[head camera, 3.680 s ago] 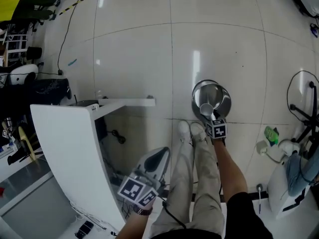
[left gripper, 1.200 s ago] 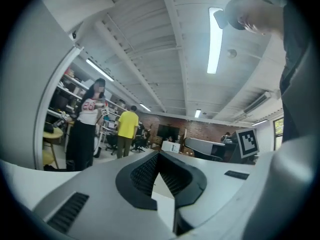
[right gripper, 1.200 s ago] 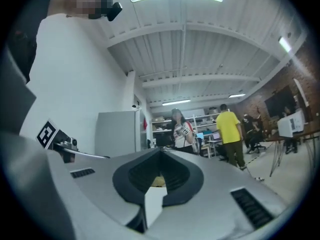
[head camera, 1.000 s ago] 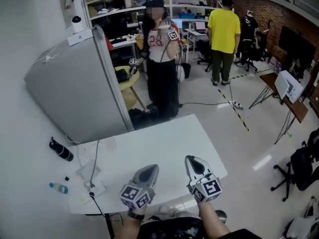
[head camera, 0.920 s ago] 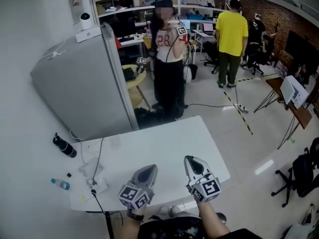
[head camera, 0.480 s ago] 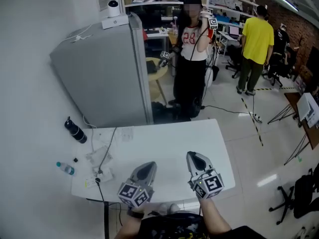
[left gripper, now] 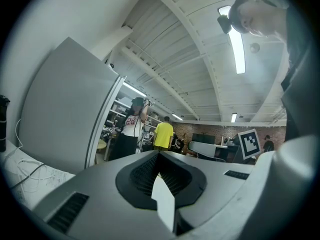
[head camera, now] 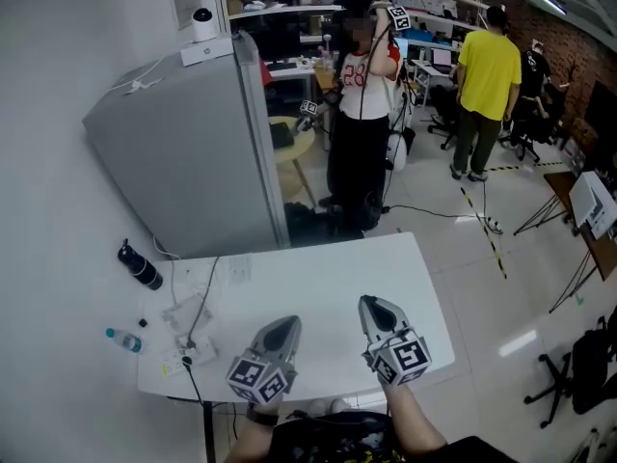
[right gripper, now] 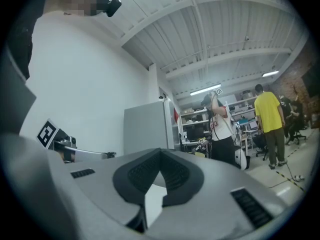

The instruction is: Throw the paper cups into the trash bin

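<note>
While they were held side by side above the near edge of the white flat table (head camera: 318, 273), the left gripper (head camera: 286, 322) and the right gripper (head camera: 372, 304) were both clenched tight, with nothing between their jaws. A black bottle (head camera: 141, 266) was seen by the table's far left corner. Where the paper cups were could not be told.

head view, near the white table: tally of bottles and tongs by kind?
Bottles: 2 (black bottle, clear bottle)
Tongs: 2 (left tongs, right tongs, both shut and empty)
Total: 4
</note>
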Motion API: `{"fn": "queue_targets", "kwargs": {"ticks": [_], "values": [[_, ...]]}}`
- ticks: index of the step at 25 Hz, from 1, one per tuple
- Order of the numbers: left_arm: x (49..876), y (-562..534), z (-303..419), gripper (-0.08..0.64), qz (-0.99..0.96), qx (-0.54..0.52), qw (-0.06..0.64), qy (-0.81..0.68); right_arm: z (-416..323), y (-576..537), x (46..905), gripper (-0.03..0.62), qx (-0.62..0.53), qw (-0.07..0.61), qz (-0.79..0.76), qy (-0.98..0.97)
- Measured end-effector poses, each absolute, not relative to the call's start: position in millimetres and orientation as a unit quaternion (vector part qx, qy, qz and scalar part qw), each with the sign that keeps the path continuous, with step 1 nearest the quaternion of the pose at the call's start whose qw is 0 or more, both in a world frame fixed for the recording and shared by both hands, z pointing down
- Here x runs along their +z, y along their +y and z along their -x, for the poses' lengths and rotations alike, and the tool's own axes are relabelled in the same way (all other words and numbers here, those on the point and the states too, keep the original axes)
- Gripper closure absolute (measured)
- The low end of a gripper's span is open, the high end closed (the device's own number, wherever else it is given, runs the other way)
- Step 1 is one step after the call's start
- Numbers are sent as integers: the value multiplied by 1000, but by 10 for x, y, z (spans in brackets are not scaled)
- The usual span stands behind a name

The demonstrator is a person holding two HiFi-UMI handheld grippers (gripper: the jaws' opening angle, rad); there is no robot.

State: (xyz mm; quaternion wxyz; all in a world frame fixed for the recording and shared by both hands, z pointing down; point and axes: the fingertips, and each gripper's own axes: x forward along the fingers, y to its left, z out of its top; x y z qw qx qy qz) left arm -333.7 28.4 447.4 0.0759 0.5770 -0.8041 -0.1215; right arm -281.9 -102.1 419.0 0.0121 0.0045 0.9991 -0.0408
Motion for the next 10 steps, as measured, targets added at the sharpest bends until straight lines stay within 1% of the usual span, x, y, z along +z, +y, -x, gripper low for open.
{"fn": "queue_targets", "kwargs": {"ticks": [10], "values": [[4526, 126, 3471, 560, -590, -124, 79, -794, 2937, -1090, 4168, 589, -40, 13, 1, 999]]}}
